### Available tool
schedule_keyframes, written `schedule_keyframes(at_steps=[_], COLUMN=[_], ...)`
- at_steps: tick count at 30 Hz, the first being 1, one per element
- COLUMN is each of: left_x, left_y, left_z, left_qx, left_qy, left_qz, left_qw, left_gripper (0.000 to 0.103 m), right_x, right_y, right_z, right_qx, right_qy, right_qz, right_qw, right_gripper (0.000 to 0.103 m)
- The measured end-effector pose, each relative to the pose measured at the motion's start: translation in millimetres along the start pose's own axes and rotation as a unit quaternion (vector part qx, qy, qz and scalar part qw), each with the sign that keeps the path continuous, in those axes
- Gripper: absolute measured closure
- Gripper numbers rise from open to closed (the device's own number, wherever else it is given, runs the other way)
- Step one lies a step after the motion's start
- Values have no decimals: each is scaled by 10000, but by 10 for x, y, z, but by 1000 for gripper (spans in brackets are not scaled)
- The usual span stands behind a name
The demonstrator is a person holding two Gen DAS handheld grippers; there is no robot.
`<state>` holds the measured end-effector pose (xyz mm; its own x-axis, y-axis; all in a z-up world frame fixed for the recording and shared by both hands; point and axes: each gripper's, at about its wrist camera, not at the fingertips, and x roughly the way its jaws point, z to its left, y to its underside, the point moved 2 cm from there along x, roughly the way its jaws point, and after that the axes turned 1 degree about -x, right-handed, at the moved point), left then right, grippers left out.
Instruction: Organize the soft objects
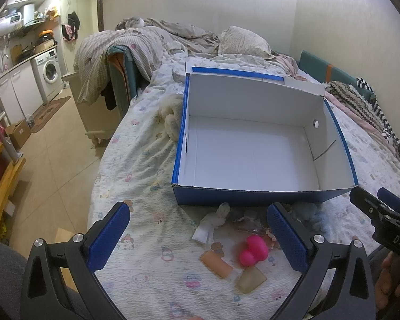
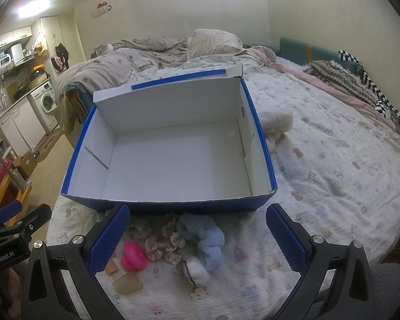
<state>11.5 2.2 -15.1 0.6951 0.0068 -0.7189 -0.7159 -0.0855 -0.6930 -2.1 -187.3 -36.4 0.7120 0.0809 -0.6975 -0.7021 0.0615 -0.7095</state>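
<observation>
Both the left gripper [image 1: 197,229] and the right gripper [image 2: 197,229] hover wide open over the bed [image 2: 333,176], holding nothing. A pink rubber toy [image 2: 134,257], a blue scrunchie [image 2: 206,237] and a floral scrunchie [image 2: 164,245] lie just before the empty blue cardboard box [image 2: 170,204].

Matt cardboard box [image 2: 173,157], fluffy cloth scrunchie [image 2: 208,237], glossy rubbery pink toy [image 1: 253,250], crinkled cotton bedsheet [image 1: 136,186].

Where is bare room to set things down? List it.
Free: the whole white floor of the open blue cardboard box, and the printed bedsheet right of the box. Crowded: the strip before the box's near wall, with pink rubber toy and light-blue plush.
</observation>
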Motion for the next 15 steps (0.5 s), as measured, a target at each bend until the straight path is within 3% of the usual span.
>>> schedule_keyframes(at_steps=[15], left_x=[1], left_y=[-1], left_z=[15], left_qx=[-17], left_qy=[16], left_qz=[15], left_qw=[10000], left_gripper=[0], right_x=[-1], right_y=[-3], right_z=[-1], right_qx=[-7], right_qy=[-4], right_qz=[0], right_qw=[10000], right_gripper=[0])
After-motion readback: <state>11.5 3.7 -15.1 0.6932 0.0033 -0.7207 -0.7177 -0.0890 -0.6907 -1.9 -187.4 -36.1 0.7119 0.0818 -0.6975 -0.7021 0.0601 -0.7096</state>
